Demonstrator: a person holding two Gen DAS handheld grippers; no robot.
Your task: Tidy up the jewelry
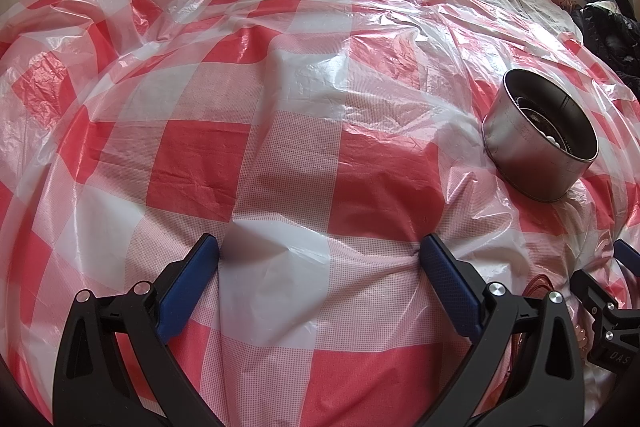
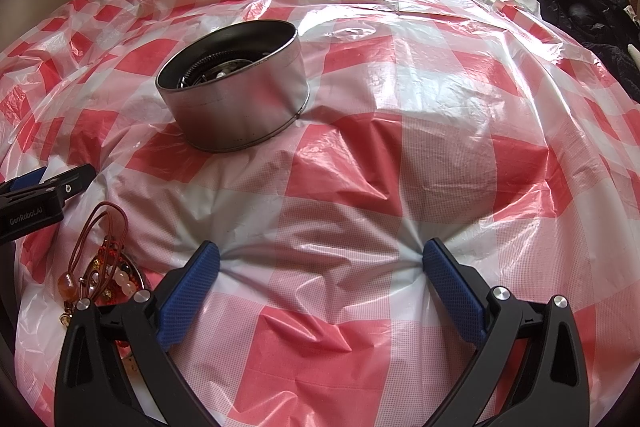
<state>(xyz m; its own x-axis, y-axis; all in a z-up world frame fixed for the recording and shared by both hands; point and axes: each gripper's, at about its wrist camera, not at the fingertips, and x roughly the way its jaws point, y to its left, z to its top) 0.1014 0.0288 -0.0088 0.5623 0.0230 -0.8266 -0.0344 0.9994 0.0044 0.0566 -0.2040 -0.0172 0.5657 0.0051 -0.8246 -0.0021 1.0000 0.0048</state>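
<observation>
Both your grippers, left gripper [image 1: 320,255] and right gripper [image 2: 320,259], sit wide apart and empty on the checked plastic sheet [image 2: 360,155], with the corded bead jewelry [image 2: 100,267] just left of your right gripper: light, limp and tangle-prone, so pinch the cord loop. Only your right view shows it clearly, and looks deeper into the metal tin [image 2: 240,99]

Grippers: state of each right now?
Left gripper: open, holding nothing, tips on the checkered plastic sheet.
Right gripper: open, holding nothing.
</observation>
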